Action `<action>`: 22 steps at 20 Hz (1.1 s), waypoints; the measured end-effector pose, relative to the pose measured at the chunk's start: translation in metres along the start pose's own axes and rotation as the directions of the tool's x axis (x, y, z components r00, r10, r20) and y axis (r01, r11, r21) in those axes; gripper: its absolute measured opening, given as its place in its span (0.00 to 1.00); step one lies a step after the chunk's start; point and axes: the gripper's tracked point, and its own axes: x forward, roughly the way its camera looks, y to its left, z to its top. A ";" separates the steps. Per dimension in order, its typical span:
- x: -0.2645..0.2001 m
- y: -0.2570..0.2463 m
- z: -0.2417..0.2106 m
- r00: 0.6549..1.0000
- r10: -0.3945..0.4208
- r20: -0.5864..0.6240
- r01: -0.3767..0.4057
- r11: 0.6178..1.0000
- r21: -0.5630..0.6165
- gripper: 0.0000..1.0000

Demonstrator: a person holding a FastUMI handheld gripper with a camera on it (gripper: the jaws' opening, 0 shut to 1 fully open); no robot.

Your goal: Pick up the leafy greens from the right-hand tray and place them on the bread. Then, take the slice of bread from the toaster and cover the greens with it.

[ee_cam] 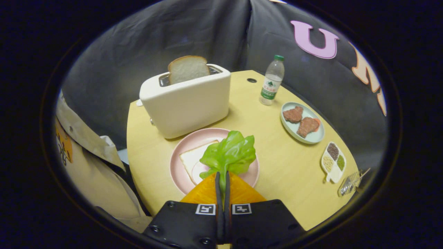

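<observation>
My gripper [222, 176] is shut on the stem of a leafy green [230, 152], which stands up from between the fingers. The leaf hangs over a pink plate [183, 147] that carries a white slice of bread [193, 159] with a round white piece on it. Part of the bread is hidden behind the leaf. Beyond the plate stands a white toaster [185, 102] with a second slice of bread [188, 69] sticking up out of its slot.
On the round yellow table [287, 173], a clear water bottle [272, 81] stands right of the toaster. A pale blue tray [313, 138] with two brown patties, a small divided dish [333, 161] and a clear wrapper [350, 182] lie along the right side. A person's beige sleeve [90, 152] is at left.
</observation>
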 end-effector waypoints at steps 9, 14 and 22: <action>0.037 0.032 0.005 0.993 0.104 -0.049 -0.105 0.994 -0.010 0.03; 0.054 0.029 -0.010 0.988 0.110 -0.110 -0.112 0.994 -0.014 0.06; 0.053 0.019 -0.015 0.991 0.047 -0.128 -0.054 0.997 -0.057 0.61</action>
